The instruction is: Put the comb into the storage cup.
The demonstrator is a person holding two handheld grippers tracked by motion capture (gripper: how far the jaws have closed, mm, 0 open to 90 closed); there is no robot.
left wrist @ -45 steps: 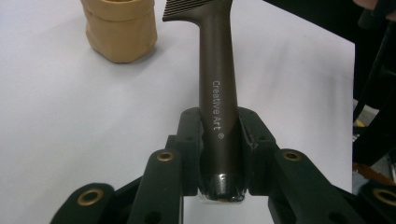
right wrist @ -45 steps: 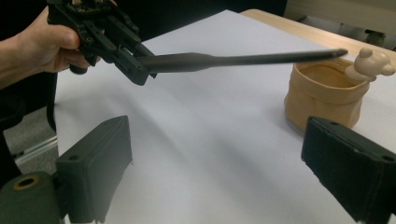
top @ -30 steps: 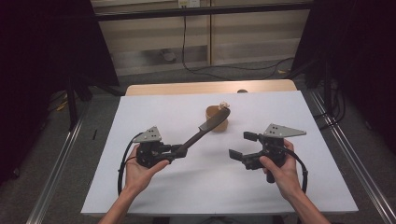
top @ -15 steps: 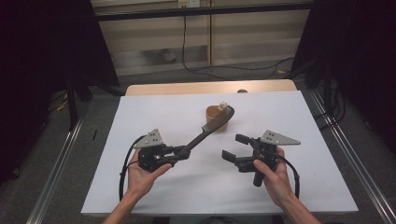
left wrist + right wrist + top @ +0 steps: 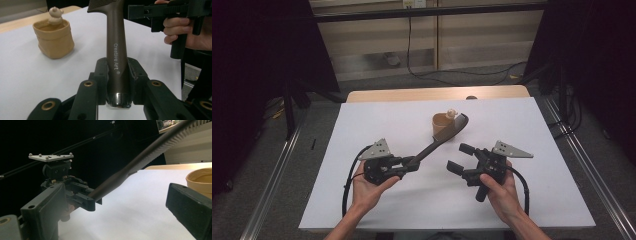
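High view: the left gripper is clamped on the handle end of a dark brown comb. The comb's long axis runs from those jaws up and to the right, toward the far edge of the white table, and its toothed head ends right beside the tan pot, which stands near the middle of the table's far half with a small pale figure on its rim. Whether the head touches the pot I cannot tell. The right gripper sits just to the right of the comb's shaft, jaws spread wide with nothing between them and aimed left toward the shaft. It is the free hand and the nearer one to the comb's middle.

Left gripper view: the jaws press on both sides of the comb's handle, which points straight away from the camera, with the teeth at the far end. The pot lies off to the left, the right gripper to the upper right.

Right gripper view: the comb slants from the left gripper at lower left up to the upper right, with its teeth along the underside. The right gripper's own jaws stand apart and empty, and the pot's rim is at the right edge.
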